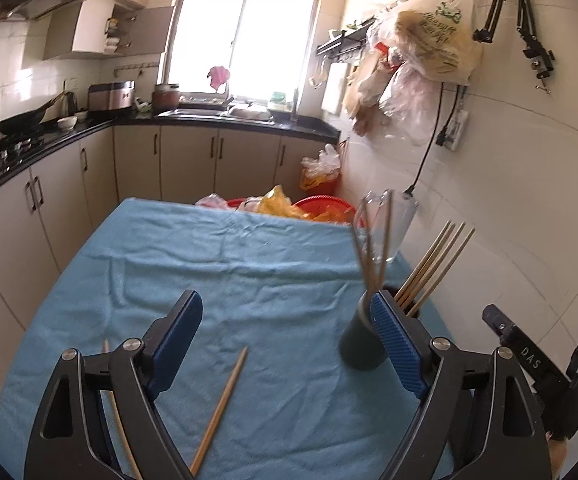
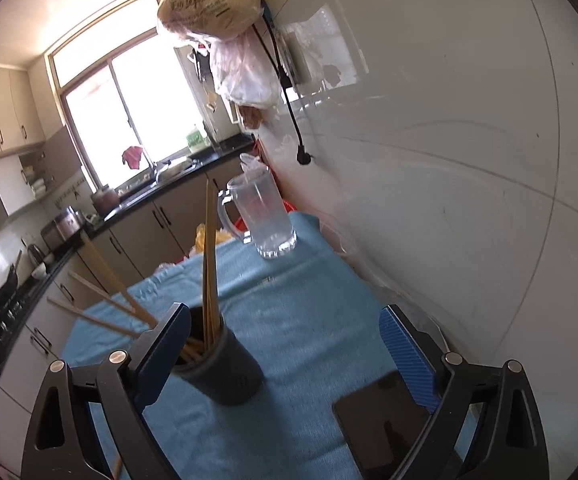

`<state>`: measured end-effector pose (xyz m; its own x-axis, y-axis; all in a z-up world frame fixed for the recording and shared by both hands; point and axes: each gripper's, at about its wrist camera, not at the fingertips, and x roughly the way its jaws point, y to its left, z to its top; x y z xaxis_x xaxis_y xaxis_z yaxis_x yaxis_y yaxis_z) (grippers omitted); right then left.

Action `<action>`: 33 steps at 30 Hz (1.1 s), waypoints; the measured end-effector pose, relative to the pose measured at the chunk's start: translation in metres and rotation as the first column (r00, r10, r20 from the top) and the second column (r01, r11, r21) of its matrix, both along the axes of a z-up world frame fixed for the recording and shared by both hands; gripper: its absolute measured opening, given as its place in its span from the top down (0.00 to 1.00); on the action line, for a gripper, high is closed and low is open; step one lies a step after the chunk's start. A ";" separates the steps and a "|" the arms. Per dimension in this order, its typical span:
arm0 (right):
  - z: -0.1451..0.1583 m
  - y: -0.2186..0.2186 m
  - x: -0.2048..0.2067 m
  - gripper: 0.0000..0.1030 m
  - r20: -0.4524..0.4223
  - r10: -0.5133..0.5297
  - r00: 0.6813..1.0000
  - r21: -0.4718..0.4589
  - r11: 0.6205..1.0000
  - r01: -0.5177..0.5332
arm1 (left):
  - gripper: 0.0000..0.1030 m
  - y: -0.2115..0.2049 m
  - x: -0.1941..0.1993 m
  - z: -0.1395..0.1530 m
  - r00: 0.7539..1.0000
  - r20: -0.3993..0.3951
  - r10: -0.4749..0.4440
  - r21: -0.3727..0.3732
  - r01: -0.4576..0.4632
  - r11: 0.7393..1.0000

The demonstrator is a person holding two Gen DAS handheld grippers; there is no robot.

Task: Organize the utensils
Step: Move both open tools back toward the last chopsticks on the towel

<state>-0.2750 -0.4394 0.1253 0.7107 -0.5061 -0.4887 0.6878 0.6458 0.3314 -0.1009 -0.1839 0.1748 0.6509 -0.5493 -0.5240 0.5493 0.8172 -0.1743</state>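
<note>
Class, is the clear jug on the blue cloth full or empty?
Empty: the jug is see-through from rim to base, showing no liquid or chopsticks inside.

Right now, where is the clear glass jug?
The glass jug stands at the blue cloth's far corner by the tiled wall, beyond the dark chopstick holder.

Chopsticks (image 2: 210, 264) upright in dark holder (image 2: 225, 368) — one loose (image 1: 221, 408)

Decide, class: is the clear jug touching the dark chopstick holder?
Apart. The right wrist view shows the jug standing far back on the blue cloth, with a wide stretch of bare cloth between it and the holder.
</note>
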 end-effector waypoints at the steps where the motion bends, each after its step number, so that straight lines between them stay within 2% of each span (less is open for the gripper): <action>1: -0.002 0.003 0.000 0.05 -0.008 0.000 1.000 -0.002 1.000 0.000 | 0.17 0.005 0.000 -0.003 1.000 -0.001 0.007 0.005 -0.007 1.000; 9: -0.025 0.038 0.004 0.05 -0.071 0.059 0.996 0.011 0.998 -0.058 | 0.17 0.051 0.007 -0.040 0.994 -0.066 0.083 0.042 -0.080 0.996; 18: -0.055 0.083 0.028 0.05 -0.165 0.162 0.973 0.020 0.987 -0.161 | 0.17 0.103 0.016 -0.080 0.975 -0.145 0.166 0.072 -0.157 0.985; 25: -0.071 0.111 0.047 0.05 -0.223 0.227 0.948 0.011 0.973 -0.231 | 0.17 0.126 0.024 -0.109 0.955 -0.207 0.210 0.100 -0.193 0.976; 33: -0.087 0.136 0.065 0.05 -0.274 0.262 0.926 0.004 0.963 -0.271 | 0.17 0.144 0.032 -0.124 0.938 -0.246 0.242 0.111 -0.221 0.969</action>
<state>-0.2102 -0.3029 0.0382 0.6657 -0.3359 -0.6664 0.5492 0.8251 0.1327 -0.0689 -0.0399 0.0504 0.5930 -0.3485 -0.7258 0.2888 0.9336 -0.2124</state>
